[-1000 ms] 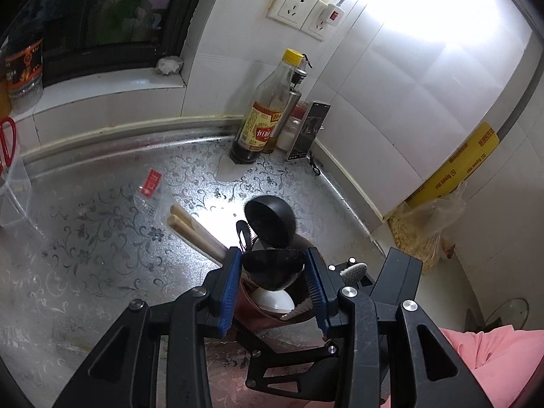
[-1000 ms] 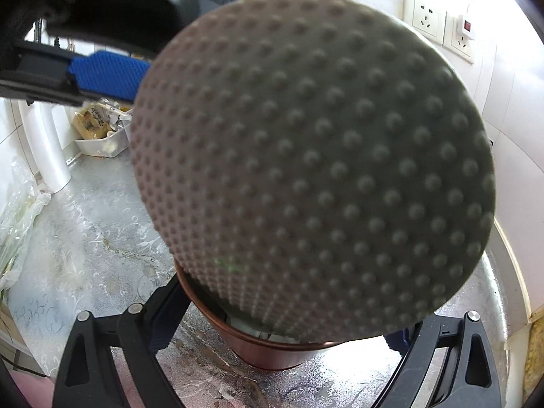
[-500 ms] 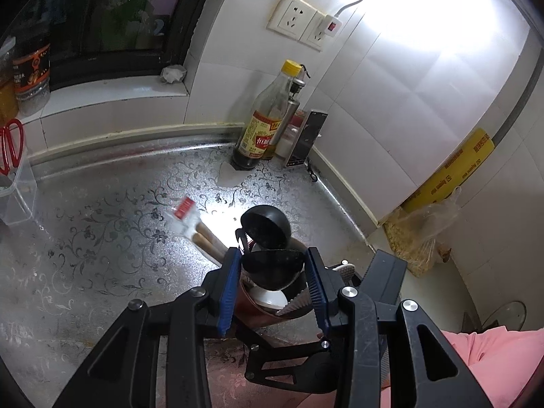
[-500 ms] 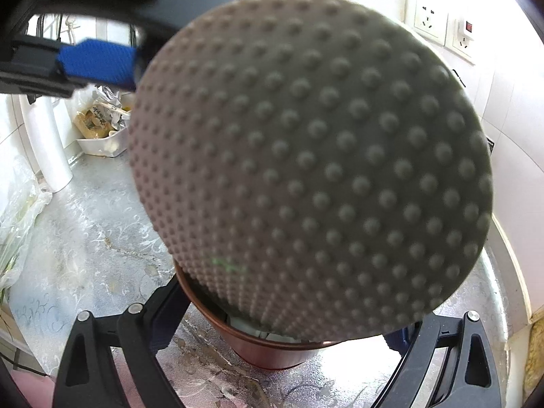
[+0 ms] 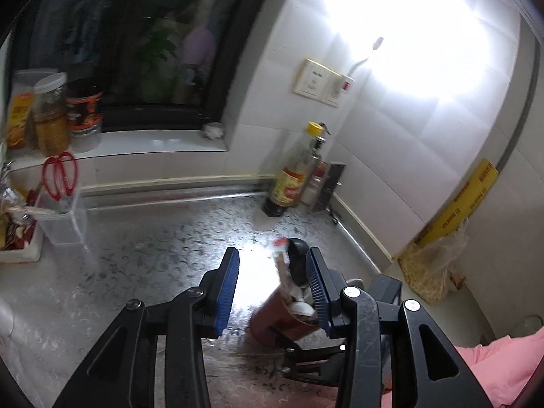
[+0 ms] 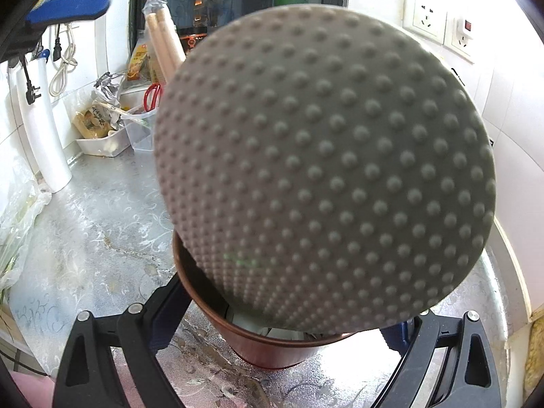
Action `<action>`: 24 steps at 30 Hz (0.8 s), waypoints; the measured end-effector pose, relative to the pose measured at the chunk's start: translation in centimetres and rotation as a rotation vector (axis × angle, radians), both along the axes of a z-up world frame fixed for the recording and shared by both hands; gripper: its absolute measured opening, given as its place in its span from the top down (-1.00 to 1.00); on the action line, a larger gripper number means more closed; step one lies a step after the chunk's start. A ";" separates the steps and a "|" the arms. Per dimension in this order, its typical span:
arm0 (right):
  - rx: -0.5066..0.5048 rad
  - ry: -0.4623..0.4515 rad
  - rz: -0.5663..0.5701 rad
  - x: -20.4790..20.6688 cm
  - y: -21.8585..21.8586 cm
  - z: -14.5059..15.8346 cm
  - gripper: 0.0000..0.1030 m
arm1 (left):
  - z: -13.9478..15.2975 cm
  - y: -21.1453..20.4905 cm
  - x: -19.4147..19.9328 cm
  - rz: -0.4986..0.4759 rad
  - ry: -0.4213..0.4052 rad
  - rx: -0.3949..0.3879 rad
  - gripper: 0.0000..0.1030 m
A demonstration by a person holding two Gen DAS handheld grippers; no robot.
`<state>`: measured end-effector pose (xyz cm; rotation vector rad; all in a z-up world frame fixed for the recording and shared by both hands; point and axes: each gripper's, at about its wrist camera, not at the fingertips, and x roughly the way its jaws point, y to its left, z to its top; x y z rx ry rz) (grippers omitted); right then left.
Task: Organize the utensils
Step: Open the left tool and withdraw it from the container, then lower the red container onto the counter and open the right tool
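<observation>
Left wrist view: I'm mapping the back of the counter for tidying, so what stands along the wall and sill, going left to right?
Jars on the sill → red-handled scissors in a clear container → yellow-capped sauce bottle → yellow roll against the wall.

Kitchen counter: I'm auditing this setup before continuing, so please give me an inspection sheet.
Surface: patterned counter, bright glare patch.
Job's things: copper utensil holder holds dimpled grey disc, chopsticks, black ladle.
Clutter: sauce bottle, red scissors, jars.
Grippers: left gripper open, empty; right gripper grips the holder.
Cables: cords hang on the wall.
Surroundings: dark window, wall sockets.
</observation>
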<state>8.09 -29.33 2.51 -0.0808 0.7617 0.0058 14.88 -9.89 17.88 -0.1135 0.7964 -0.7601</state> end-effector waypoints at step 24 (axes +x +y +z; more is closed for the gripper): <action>-0.017 0.043 -0.001 0.9 2.0 -2.3 -0.89 | -11.5 8.1 3.5 0.466 0.337 0.275 0.02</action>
